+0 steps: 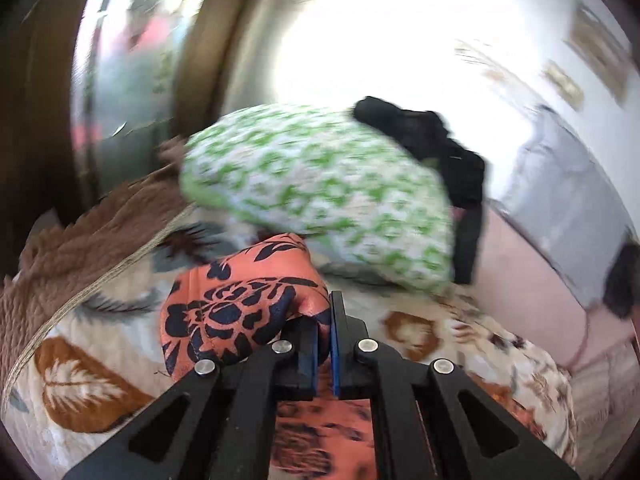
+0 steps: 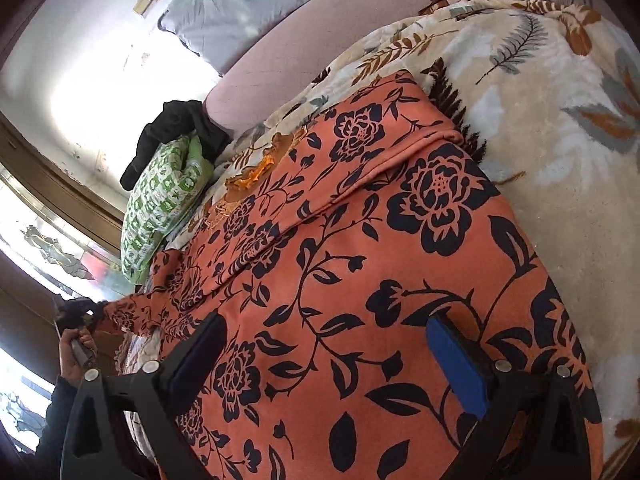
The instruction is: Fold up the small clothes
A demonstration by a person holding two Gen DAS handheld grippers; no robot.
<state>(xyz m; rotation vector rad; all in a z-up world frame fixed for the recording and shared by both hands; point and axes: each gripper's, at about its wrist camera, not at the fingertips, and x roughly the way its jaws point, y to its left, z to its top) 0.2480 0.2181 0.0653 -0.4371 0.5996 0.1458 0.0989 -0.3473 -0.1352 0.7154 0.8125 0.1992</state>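
Note:
An orange garment with a dark flower print lies spread on the leaf-patterned blanket. My left gripper is shut on a bunched corner of this orange garment, lifted a little off the blanket. In the right wrist view that left gripper shows at the far left, pinching the garment's corner, with a hand around its handle. My right gripper hovers over the near part of the garment, jaws wide apart, nothing between its pads.
A green-and-white patterned pillow lies on the bed with a black garment draped on it. A brown fleece blanket lies at the left. A pink mattress edge, a grey cushion and a bright window stand beyond.

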